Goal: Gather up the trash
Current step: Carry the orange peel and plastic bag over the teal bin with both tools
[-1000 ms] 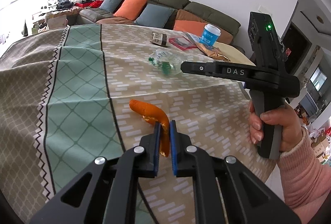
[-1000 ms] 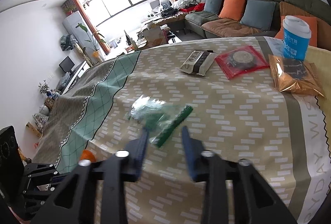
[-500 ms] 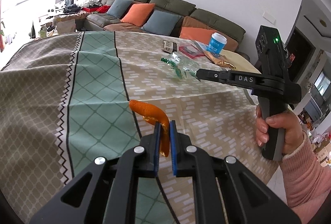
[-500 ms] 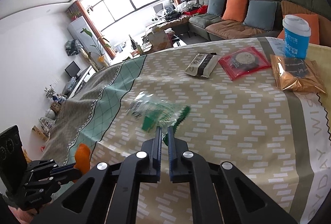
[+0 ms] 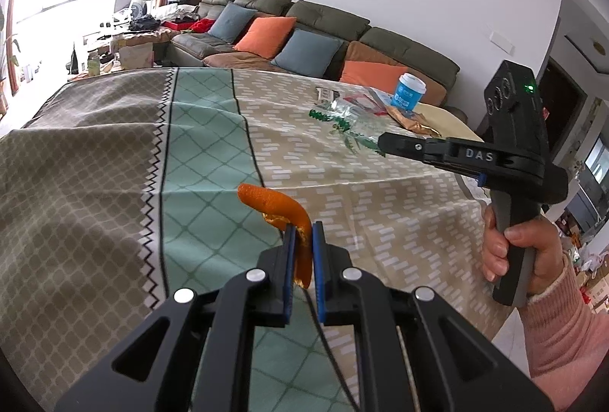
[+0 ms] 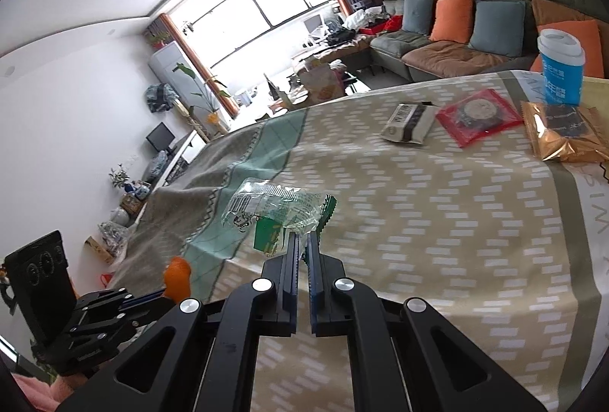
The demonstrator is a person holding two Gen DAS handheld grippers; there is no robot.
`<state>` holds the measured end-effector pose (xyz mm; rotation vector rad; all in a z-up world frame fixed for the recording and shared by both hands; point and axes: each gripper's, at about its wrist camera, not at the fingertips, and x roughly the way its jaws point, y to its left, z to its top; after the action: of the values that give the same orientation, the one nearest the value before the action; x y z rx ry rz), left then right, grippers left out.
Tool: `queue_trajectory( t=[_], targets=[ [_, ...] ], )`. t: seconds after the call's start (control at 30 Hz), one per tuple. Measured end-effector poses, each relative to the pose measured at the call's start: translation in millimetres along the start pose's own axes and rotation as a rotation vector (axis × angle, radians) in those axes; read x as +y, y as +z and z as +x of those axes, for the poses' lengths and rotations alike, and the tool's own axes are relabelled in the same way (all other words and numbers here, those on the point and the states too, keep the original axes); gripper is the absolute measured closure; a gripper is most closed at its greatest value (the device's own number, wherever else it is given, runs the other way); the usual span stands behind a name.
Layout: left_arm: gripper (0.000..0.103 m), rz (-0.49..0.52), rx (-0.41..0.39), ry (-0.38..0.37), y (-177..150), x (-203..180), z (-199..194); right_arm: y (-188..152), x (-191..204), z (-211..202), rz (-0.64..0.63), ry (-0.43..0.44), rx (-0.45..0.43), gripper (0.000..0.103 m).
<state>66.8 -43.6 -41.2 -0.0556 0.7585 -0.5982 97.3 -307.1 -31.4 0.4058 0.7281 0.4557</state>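
Note:
My left gripper (image 5: 302, 235) is shut on a curled orange peel (image 5: 272, 202) and holds it above the patterned tablecloth (image 5: 198, 145). My right gripper (image 6: 300, 240) is shut on a clear plastic wrapper with green print (image 6: 272, 210), lifted off the table. In the left wrist view the right gripper (image 5: 384, 145) shows at right with the wrapper (image 5: 348, 120) hanging from its tip. In the right wrist view the left gripper (image 6: 161, 297) shows at lower left with the peel (image 6: 177, 273).
Further along the table lie a black-and-white packet (image 6: 409, 120), a red packet (image 6: 477, 117), a gold snack bag (image 6: 563, 134) and a blue paper cup (image 6: 561, 69). A sofa with cushions (image 5: 304, 39) stands behind the table.
The right gripper closed on the clear wrapper and lifted it off the table. The left gripper kept hold of the peel and both rose and drew back.

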Motion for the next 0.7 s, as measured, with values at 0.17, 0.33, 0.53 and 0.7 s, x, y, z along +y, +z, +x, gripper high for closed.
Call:
queue_trajectory(
  t=[0.17,0.33,0.53,0.7],
  targets=[
    [0.093,-0.013,-0.012,0.020,-2,7,-9,-1,14,5,-0.011,0.034,0.001,0.098],
    [0.093,-0.022,-0.022,0.039,-4,13,-18,-3,26,13,-0.025,0.068,0.011,0.098],
    [0.093,-0.035,-0.033,0.063,-6,21,-28,-6,40,22,-0.043,0.099,0.025,0.098],
    [0.093,-0.052,-0.044,0.083,-10,30,-39,-9,52,30,-0.051,0.124,0.034,0.098]
  ],
)
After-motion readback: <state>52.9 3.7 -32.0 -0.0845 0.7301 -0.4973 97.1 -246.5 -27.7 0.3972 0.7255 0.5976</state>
